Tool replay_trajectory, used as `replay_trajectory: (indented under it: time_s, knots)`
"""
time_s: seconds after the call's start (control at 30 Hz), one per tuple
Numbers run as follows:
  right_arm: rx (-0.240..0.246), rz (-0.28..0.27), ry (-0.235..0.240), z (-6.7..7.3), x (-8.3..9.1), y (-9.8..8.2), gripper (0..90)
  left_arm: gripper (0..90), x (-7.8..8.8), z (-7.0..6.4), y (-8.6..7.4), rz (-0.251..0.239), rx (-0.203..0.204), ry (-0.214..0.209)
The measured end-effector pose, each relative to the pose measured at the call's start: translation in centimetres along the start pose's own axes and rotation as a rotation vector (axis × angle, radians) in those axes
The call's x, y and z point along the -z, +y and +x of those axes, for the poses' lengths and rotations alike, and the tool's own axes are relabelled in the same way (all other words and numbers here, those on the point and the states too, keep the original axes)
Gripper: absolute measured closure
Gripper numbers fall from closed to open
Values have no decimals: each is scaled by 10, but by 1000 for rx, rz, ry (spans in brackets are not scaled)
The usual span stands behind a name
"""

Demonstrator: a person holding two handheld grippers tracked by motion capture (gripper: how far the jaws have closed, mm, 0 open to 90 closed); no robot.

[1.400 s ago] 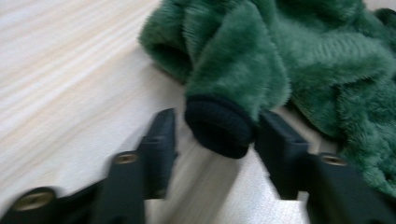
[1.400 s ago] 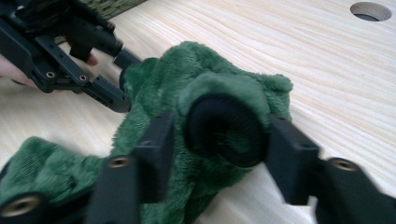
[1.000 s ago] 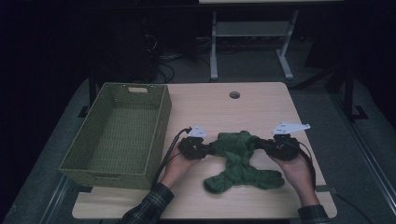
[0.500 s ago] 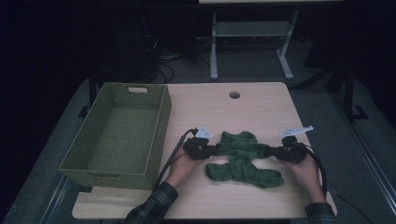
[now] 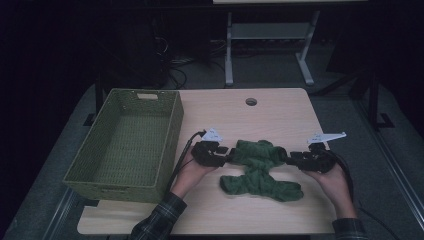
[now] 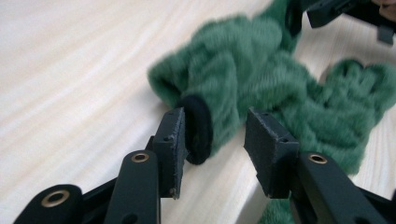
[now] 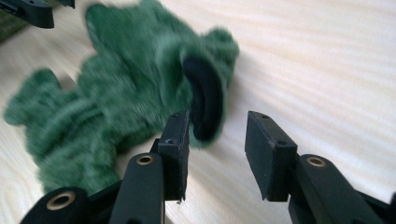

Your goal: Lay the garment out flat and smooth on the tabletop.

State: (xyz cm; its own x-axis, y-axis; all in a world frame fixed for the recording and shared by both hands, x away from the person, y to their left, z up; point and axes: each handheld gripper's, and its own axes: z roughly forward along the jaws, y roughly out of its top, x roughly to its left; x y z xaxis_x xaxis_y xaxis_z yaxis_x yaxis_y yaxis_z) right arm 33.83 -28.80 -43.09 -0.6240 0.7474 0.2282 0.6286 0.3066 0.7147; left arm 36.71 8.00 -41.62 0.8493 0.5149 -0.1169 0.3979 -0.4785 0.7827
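Green fleece garment (image 5: 260, 167) lies flat on the light wooden table (image 5: 250, 120), right of the woven green basket (image 5: 125, 142) and apart from it. It looks like a small fuzzy piece with short sleeves or legs; black cuffs close off two of its ends. The basket holds nothing that can be seen from above.

Left gripper (image 5: 226, 154) sits at the garment's left end, right gripper (image 5: 286, 157) at its right end, each held low and pointing inward at the cloth. The two stand opposite one another across the garment, which reads as a spread: the piece laid out between both hands so that it lies flat rather than bunched.

Left gripper view: jaws have just been opening and now stand moderately apart. A black cuff (image 6: 198, 128) lies against the inner face of one pad (image 6: 170, 144); the other pad is clear of the cloth, so nothing is pinched.

Right gripper view: same picture. Jaws have just been opening, now at a moderate gap, and the second black cuff (image 7: 204, 105) lies just ahead of one pad (image 7: 175, 144), touching or nearly so; the blur leaves that unsettled. The other pad is free of the cloth.

Judgement: both ends let go, the garment resting on the table by its own weight. A fold or a lift toward the basket would call for a fresh grip.
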Motion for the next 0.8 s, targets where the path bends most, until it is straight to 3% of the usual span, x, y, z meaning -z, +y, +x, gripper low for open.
replay_trajectory:
  time_s: [0.1, 0.2, 0.37, 0.47, 0.5, 0.57, 0.8]
  knots:
    - [14, -37, -9, -1, 3, 12, 595, 597, 2, 9, 11, -20, 9, 34]
    - [19, -50, -16, -2, 2, 21, 598, 624, -1, 16, 18, -22, 22, 42]
    - [36, -49, -26, -6, -15, 54, 603, 653, -24, 34, 31, -11, 77, 46]
    - [40, -44, -28, -8, -23, 62, 608, 650, -34, 40, 32, 12, 77, 42]
    - [34, -20, -25, -12, -36, 69, 609, 643, -46, 44, 31, 35, 80, 33]
    - [28, -1, -22, -15, -48, 72, 613, 624, -53, 47, 29, 59, 75, 28]
    - [26, 93, 17, -18, -80, 75, 609, 599, -66, 47, 23, 106, 48, -4]
